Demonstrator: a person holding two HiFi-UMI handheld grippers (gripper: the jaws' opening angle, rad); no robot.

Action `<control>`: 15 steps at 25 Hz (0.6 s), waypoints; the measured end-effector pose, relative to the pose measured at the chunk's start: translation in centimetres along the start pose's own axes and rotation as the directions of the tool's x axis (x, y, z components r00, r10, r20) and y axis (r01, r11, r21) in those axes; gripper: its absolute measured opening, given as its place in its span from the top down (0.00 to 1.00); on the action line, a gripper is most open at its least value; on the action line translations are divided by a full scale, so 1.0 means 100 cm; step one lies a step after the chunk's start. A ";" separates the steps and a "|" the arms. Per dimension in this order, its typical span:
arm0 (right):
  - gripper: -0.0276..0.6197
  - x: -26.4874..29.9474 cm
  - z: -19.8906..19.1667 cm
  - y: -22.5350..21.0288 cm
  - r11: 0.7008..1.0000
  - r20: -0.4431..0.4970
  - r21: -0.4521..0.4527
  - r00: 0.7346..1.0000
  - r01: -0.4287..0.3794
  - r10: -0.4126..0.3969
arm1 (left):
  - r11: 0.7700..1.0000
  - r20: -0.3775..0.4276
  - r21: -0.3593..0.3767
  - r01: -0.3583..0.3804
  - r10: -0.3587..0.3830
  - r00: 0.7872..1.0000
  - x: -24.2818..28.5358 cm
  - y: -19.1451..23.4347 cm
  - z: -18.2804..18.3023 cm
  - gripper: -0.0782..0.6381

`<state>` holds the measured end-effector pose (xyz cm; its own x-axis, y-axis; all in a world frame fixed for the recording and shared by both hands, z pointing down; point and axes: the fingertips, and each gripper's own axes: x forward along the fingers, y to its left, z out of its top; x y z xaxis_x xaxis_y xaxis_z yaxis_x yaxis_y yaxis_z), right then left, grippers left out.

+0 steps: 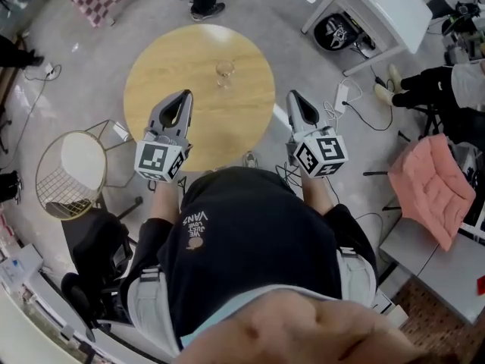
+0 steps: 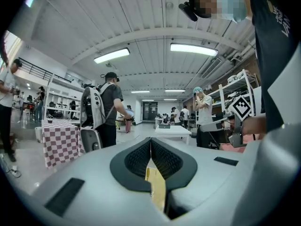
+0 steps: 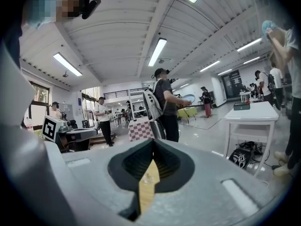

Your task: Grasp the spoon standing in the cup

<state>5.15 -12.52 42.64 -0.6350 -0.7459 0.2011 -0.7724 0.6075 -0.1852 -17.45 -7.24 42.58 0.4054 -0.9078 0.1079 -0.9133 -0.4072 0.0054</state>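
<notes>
A small clear glass cup (image 1: 224,73) stands on the round wooden table (image 1: 167,74), right of its middle; a spoon in it is too small to make out. My left gripper (image 1: 184,95) hangs over the table's near left part, its jaws together and nothing in them. My right gripper (image 1: 292,95) hovers just off the table's right edge, also closed and empty. In the left gripper view the jaws (image 2: 150,139) meet at the tip, and a strip of table (image 2: 156,185) shows below them. The right gripper view has the cup (image 3: 148,177) low between the closed jaws (image 3: 153,142).
A wire-frame stool (image 1: 72,173) stands left of the table. A white table (image 1: 379,6) with a bag under it is at the upper right, cables (image 1: 356,108) trail on the floor, and a pink cushion (image 1: 433,184) lies at the right. Several people stand further off.
</notes>
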 end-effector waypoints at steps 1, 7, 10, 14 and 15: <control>0.96 0.000 0.000 -0.003 1.000 0.000 0.000 1.000 0.002 -0.002 | 1.000 -0.001 0.001 0.003 -0.003 1.000 0.004 0.000 0.000 0.89; 0.96 0.003 0.001 -0.019 1.000 -0.003 0.008 1.000 0.016 -0.016 | 1.000 -0.007 -0.002 0.021 -0.021 1.000 0.027 -0.003 -0.001 0.89; 0.96 0.005 0.002 -0.027 1.000 -0.002 0.011 1.000 0.025 -0.025 | 1.000 -0.012 -0.001 0.030 -0.030 0.999 0.038 -0.004 -0.002 0.89; 0.96 0.009 0.003 -0.034 0.999 -0.001 0.014 0.999 0.033 -0.033 | 0.999 -0.020 -0.001 0.041 -0.041 0.999 0.050 -0.003 -0.006 0.89; 0.96 0.010 0.004 -0.036 0.999 -0.003 0.014 0.999 0.034 -0.034 | 0.999 -0.022 0.000 0.043 -0.043 0.999 0.053 -0.003 -0.007 0.89</control>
<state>7.30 -15.61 43.18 -0.6086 -0.7653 0.2096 -0.7930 0.5781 -0.1921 -15.04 -11.88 43.80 0.4434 -0.8870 0.1293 -0.8950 -0.4459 0.0102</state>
